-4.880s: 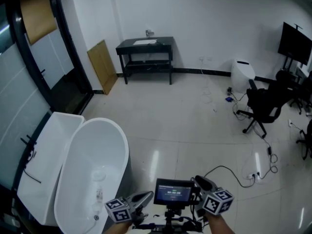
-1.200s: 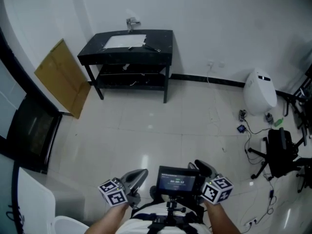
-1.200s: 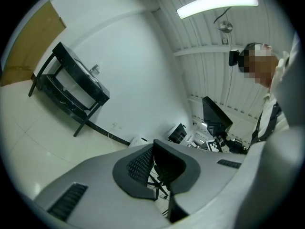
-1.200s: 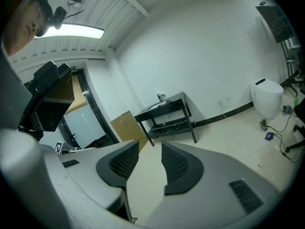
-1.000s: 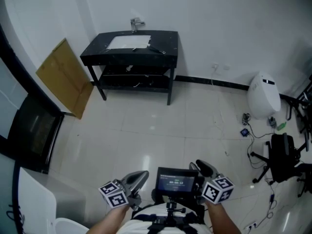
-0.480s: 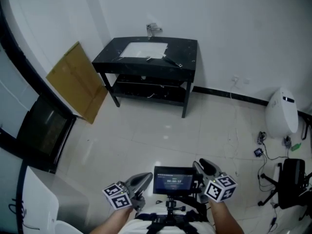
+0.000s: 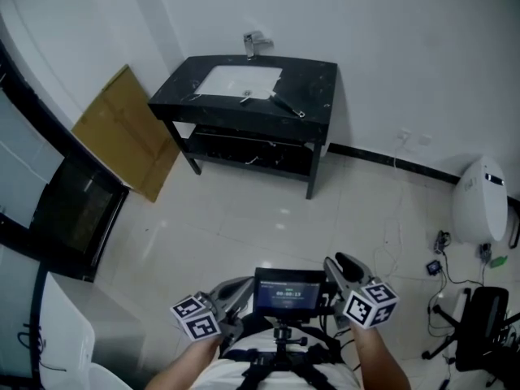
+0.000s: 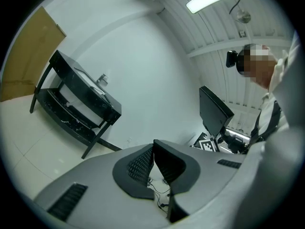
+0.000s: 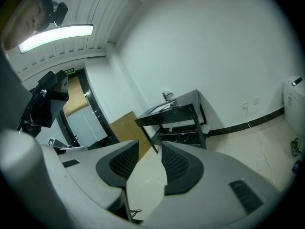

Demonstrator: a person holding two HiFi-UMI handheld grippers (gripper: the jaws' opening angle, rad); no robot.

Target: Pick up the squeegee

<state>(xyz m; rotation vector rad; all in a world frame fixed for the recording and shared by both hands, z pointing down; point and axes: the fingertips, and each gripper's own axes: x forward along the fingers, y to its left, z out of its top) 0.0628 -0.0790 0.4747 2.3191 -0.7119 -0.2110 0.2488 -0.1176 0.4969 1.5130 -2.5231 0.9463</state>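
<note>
The squeegee point(image 7: 287, 106), a thin dark tool with a pale handle end, lies on the right part of a black vanity counter point(image 7: 317, 75), beside its white sink point(image 7: 240, 80). Both grippers are held low and close to the person's body, far from the vanity. My left gripper point(image 7: 240, 287) is shut, its pads meeting at the tips with nothing between them point(image 8: 153, 144). My right gripper point(image 7: 341, 265) is open and empty point(image 9: 150, 144). It points toward the vanity point(image 9: 181, 113) across bare floor.
A cardboard sheet point(image 7: 122, 128) leans on the wall left of the vanity, next to a dark glass door point(image 7: 73, 210). A white rounded unit point(image 7: 479, 210), floor cables point(image 7: 439, 254) and a black chair point(image 7: 479, 340) are at the right. A white tub edge point(image 7: 57, 340) shows at the bottom left.
The vanity has come nearer and sits larger and more to the right in the head view. Both grippers travel along with the person, their jaws unchanged.
</note>
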